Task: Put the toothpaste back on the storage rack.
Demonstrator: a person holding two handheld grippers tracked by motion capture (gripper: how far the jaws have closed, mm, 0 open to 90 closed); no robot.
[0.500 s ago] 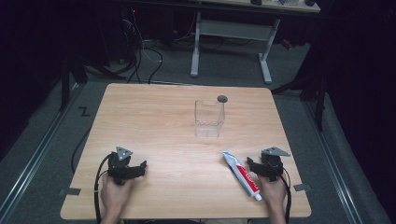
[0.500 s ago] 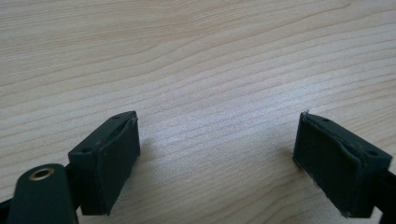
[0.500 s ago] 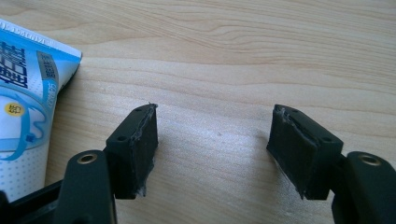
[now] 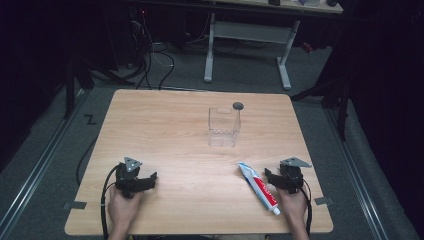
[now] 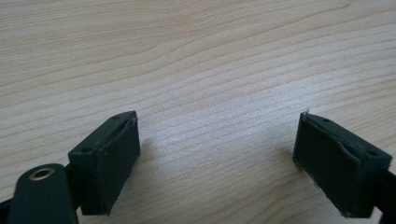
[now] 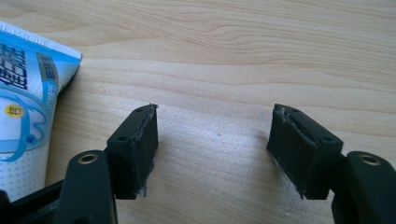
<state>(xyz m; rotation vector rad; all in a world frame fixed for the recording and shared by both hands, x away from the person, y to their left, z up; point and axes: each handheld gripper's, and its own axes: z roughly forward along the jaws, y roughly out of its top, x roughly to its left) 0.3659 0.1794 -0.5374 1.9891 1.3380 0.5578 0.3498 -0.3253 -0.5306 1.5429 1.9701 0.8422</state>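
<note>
High view: a wooden table (image 4: 165,130) holds a toothpaste tube (image 4: 258,187) at about five o'clock from the table's middle, near the front edge. The tube lies flat and slanted, its flat crimped end toward eleven o'clock and its cap toward five o'clock. The right gripper (image 4: 272,178) rests just beside the tube, at its three o'clock, held by the person's right hand (image 4: 294,206); whether the gripper touches the tube cannot be told from here. The left gripper (image 4: 148,180) sits at about seven o'clock from the table's middle, in the left hand (image 4: 123,206), well apart from the tube.

A clear box (image 4: 223,126) stands upright at about one o'clock from the middle, and a small dark disc (image 4: 238,105) lies just past it at its one o'clock, close to the far edge.

In the right gripper view, the two black jaws stand wide apart with only bare wood between them, so this gripper is open and holds nothing. The tube (image 6: 25,100) lies at nine o'clock of the jaws, outside the nearer jaw, its blue and white print facing up.

In the left gripper view, the jaws also stand wide apart over bare wood (image 5: 196,70), open and holding nothing.
</note>
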